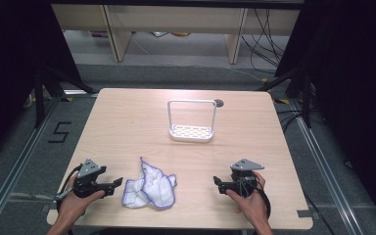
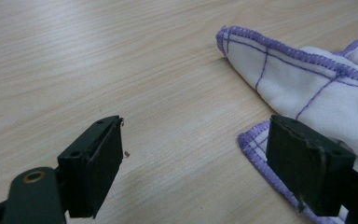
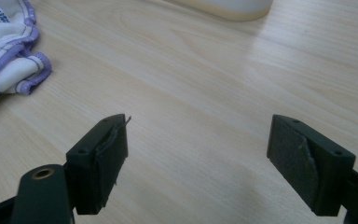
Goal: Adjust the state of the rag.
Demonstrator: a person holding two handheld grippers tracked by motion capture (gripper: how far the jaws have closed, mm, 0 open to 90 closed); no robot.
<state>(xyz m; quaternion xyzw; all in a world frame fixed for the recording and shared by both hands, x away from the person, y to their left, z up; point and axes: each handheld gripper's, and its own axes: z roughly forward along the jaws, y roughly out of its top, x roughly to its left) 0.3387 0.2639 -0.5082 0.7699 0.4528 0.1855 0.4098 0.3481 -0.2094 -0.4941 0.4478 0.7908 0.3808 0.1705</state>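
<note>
A: Report your left gripper.

B: You hold it low at the near left of the table, jaws pointing right toward the cloth. The jaws stand wide apart with nothing between them. In the left gripper view, bare wood lies in the gap, and the far jaw stands in front of the cloth's purple-stitched hem; whether it touches the fabric cannot be told.

A: And your right gripper?

B: You hold it at the near right, jaws pointing left toward the cloth. They stand just as wide and grip nothing. In the right gripper view, the gap shows bare table only, and the cloth's edge lies well apart from the jaws.

A: Locate the cloth.

B: It lies crumpled on the table between your two grippers, nearer the left one. It is white with thin purple grid lines and a purple border. One corner points away from you.

A: What stands beyond it?

B: A white rack with a tall loop handle and a perforated base stands upright past the table's centre, well apart from the cloth and from both grippers. Just behind it is a dark round hole in the tabletop.
</note>
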